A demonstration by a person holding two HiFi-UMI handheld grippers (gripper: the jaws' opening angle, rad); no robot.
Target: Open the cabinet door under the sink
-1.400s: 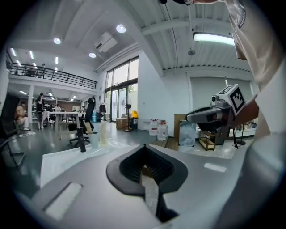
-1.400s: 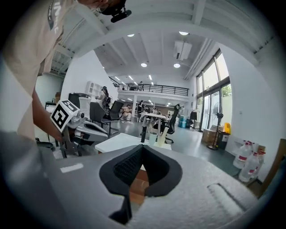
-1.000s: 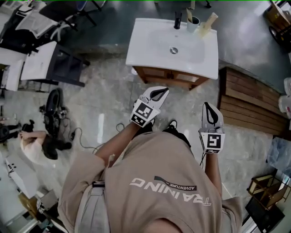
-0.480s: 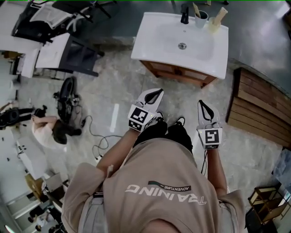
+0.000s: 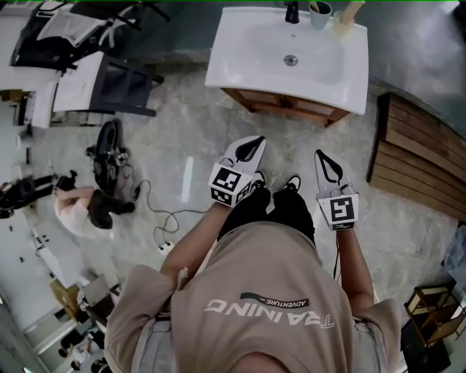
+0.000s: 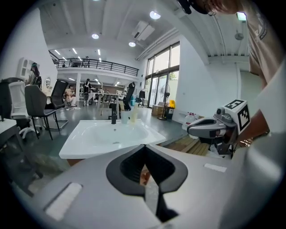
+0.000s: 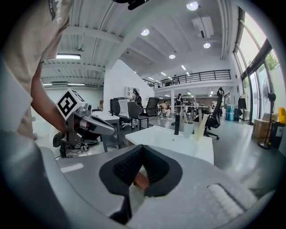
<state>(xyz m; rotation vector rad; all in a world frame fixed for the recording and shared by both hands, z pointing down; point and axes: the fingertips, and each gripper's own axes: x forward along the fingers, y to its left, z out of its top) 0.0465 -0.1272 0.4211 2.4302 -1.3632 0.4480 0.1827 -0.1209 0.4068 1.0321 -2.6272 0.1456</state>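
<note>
The white sink [image 5: 291, 51] stands at the top of the head view on a wooden cabinet [image 5: 291, 108], whose front shows only as a narrow strip under the basin. Both grippers hang in the air in front of it, well short of the cabinet. My left gripper [image 5: 259, 140] is shut with nothing in it, and its tips [image 6: 144, 146] point at the sink [image 6: 107, 134]. My right gripper [image 5: 319, 154] is beside it, also shut and empty; its tips [image 7: 142, 145] meet below the sink [image 7: 174, 138]. Each gripper view shows the other gripper [image 6: 214, 127] [image 7: 89, 125].
A faucet [image 5: 291, 11], a cup [image 5: 319, 13] and a bottle stand at the sink's back edge. A slatted wooden platform [image 5: 419, 167] lies on the floor to the right. A desk and chair [image 5: 109, 95], a crouching person [image 5: 80, 211] and loose cables [image 5: 164, 218] are at left.
Both grippers have sunk a little in front of the person and rolled slightly. The sink now sits higher in the head view. Both pairs of jaws stay shut.
</note>
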